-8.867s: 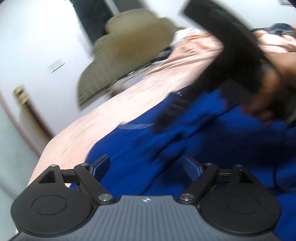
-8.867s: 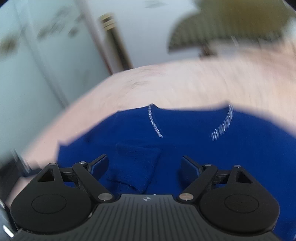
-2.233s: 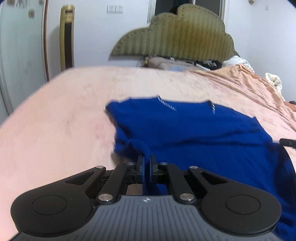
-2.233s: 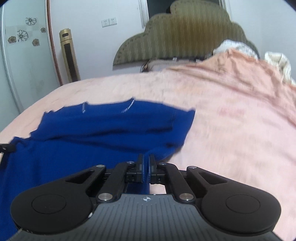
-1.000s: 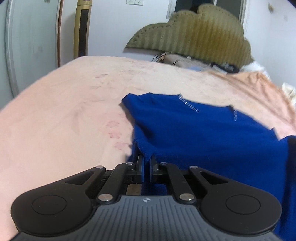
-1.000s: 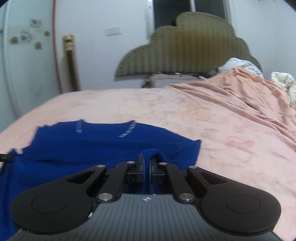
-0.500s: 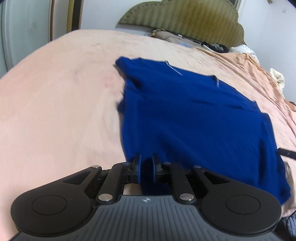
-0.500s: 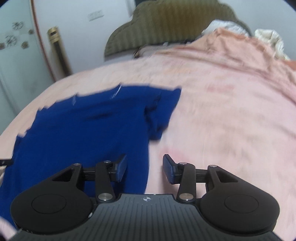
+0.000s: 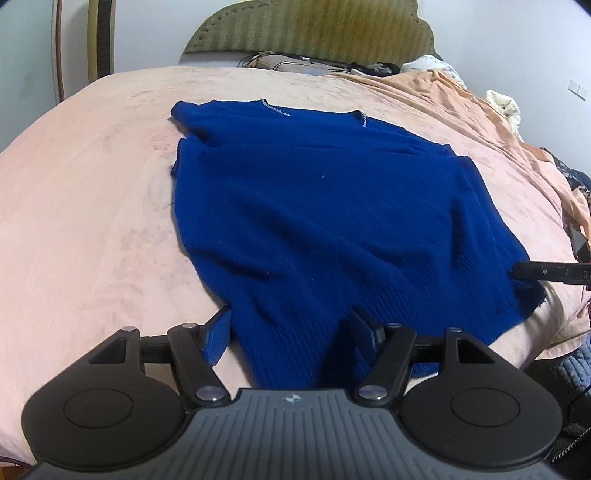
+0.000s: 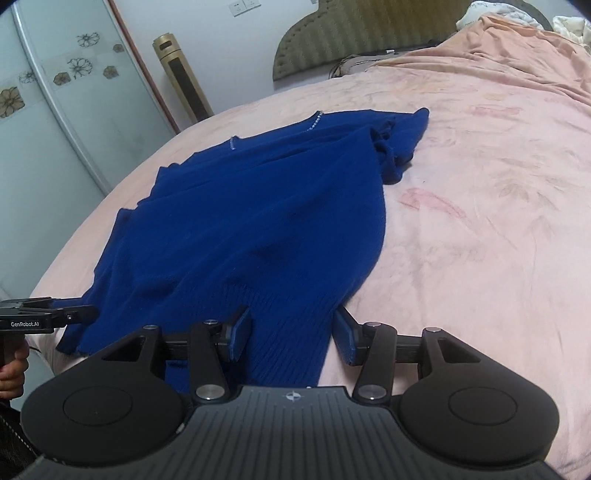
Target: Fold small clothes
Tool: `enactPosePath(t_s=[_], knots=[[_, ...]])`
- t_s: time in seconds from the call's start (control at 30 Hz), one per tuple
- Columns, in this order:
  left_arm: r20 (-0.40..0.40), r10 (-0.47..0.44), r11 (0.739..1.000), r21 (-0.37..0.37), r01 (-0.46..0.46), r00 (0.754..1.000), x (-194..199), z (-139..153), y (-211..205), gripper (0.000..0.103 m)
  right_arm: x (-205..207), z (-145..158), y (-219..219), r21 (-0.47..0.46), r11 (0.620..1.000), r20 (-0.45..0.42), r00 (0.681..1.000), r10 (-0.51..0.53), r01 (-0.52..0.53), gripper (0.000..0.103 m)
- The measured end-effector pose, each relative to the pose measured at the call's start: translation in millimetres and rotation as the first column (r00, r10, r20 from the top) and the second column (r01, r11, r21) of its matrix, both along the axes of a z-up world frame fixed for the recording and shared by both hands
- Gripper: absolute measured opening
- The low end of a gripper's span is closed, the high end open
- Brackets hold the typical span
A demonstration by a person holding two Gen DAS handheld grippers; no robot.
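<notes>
the blue sweater lay spread flat on the pink bedsheet, neck end toward the padded headboard and ribbed hem toward me at the near edge of the bed. a thin line of pale beads ran along each side of its neckline. on the right wrist view the far sleeve was bunched and folded in against the body of the sweater.

my left gripper sat over the hem's left corner. its jaws were opening, and the hem cloth lay between them, but the pads were not pressing on it; the left pad stood over bare sheet just beside the sweater's edge.

my right gripper sat over the hem's right corner, and its jaws were also opening, parted to a middling width. the ribbed hem ran down between the pads without being pinched, and the right pad stood over the sheet just off the sweater's edge.

in the right wrist view my left gripper also showed side-on at the far left, its tip near the other hem corner, with my left hand on its handle below. a rumpled peach blanket covered the far right of the bed, and a tall gold tower stood by the wall next to a wardrobe door with flower prints.
</notes>
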State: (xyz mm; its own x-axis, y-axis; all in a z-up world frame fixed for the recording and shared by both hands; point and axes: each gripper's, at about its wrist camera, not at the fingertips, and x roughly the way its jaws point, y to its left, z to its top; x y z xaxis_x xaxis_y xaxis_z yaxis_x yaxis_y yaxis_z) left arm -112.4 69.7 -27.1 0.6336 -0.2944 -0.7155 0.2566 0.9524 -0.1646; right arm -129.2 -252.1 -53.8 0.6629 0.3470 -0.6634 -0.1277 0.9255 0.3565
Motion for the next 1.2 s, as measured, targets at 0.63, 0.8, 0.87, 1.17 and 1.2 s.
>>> enactPosePath(t_s=[0.63, 0.8, 0.87, 1.17, 1.2], knots=[[-0.001, 0.175, 0.976, 0.131, -0.174, 0.985, -8, 4, -19, 0.067, -13, 0, 42, -0.237, 0.971, 0.054, 0.998, -0.025, 0.037, 0.062], [0.011, 0.179, 0.970, 0.167, -0.178, 0.984, -9, 4, -24, 0.067, -14, 0, 41, -0.218, 0.974, 0.060, 0.997, -0.051, 0.063, 0.062], [0.016, 0.178, 0.967, 0.180, -0.178, 0.984, -10, 4, -26, 0.067, -14, 0, 41, -0.220, 0.974, 0.061, 0.997, -0.045, 0.057, 0.063], [0.031, 0.108, 0.973, 0.204, -0.112, 0.994, -15, 5, -38, 0.040, -17, 1, 46, -0.226, 0.974, 0.089, 0.996, -0.007, 0.027, 0.025], [0.039, 0.099, 0.972, 0.210, -0.104, 0.994, -16, 6, -41, 0.032, -17, 1, 45, -0.221, 0.975, 0.089, 0.996, -0.007, 0.026, 0.021]])
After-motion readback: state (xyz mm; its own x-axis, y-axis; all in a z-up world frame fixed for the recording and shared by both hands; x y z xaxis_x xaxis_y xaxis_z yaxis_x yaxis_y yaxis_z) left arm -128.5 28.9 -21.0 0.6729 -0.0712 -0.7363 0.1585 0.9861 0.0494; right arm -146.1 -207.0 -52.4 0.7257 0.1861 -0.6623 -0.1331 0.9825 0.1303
